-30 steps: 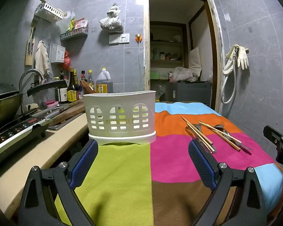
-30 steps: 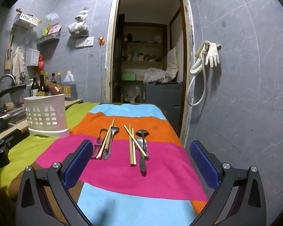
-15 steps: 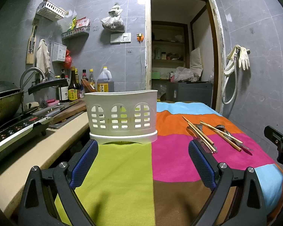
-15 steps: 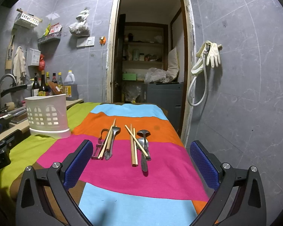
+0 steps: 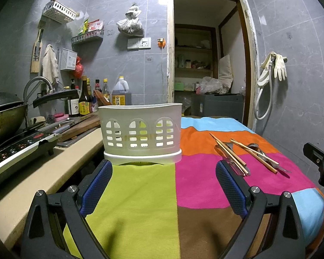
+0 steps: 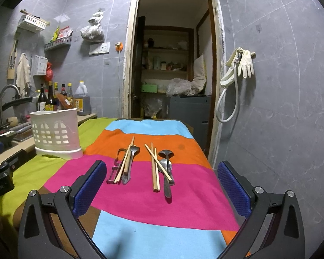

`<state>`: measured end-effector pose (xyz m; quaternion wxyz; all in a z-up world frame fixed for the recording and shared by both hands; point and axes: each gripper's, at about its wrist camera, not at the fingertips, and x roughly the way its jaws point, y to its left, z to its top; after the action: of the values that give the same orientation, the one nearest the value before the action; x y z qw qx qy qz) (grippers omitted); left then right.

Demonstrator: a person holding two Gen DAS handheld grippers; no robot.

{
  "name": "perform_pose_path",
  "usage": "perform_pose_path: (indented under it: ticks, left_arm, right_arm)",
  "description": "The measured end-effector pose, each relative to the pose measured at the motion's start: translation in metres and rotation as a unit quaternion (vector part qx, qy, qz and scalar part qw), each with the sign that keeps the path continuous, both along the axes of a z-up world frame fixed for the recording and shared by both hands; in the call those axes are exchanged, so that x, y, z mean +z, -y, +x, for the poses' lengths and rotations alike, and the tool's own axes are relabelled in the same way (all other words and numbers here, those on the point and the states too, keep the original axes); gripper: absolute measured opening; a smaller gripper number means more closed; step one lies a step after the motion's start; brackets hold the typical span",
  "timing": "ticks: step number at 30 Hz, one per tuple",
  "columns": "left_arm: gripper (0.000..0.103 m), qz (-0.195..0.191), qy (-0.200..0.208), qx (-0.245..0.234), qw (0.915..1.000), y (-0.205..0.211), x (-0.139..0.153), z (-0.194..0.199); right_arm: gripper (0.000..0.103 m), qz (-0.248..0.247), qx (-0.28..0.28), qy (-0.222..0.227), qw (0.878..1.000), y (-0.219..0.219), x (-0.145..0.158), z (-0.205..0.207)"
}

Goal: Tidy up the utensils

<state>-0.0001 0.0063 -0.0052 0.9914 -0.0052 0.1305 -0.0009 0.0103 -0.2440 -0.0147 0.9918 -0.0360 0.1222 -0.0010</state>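
Observation:
A white perforated utensil holder [image 5: 140, 133] stands upright on the striped cloth [image 5: 140, 194], straight ahead of my open, empty left gripper [image 5: 164, 185]. It also shows at the left of the right wrist view [image 6: 55, 132]. Two groups of utensils lie on the pink and orange stripes: chopsticks with a fork and a peeler [image 6: 125, 164], and chopsticks with two metal spoons [image 6: 162, 168]. My right gripper [image 6: 159, 190] is open and empty, just short of them. In the left wrist view the utensils [image 5: 244, 155] lie to the right.
A counter [image 5: 43, 172] at the left holds an induction cooker [image 5: 17, 149], a wok [image 5: 4, 116], a cutting board and sauce bottles [image 5: 84, 103]. A doorway [image 6: 172, 64] is behind the table. A grey tiled wall with hanging gloves [image 6: 244, 64] is at the right.
Both views have shifted only slightly; the left gripper has risen a little. Nothing was taken hold of or let go.

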Motion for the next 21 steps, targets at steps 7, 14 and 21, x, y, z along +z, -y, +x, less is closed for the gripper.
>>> perform_pose_path:
  ticks: [7,14,21]
  left_arm:
    - [0.094,-0.002,0.001,0.001,1.0000,-0.0038,-0.0005,-0.0002]
    - [0.094,-0.001,0.002,0.002,1.0000,-0.0045,0.0002,-0.0007]
    - [0.094,-0.001,0.002,0.002,1.0000,-0.0047,0.0008,-0.0008]
  right_arm:
    - [0.103,-0.001,0.001,0.000,1.000,-0.0012,0.0005,0.0014]
    - [0.103,-0.001,0.001,0.001,1.000,-0.0018,0.0012,0.0013]
    - [0.103,0.000,0.000,0.000,1.000,-0.0014,0.0018,0.0020]
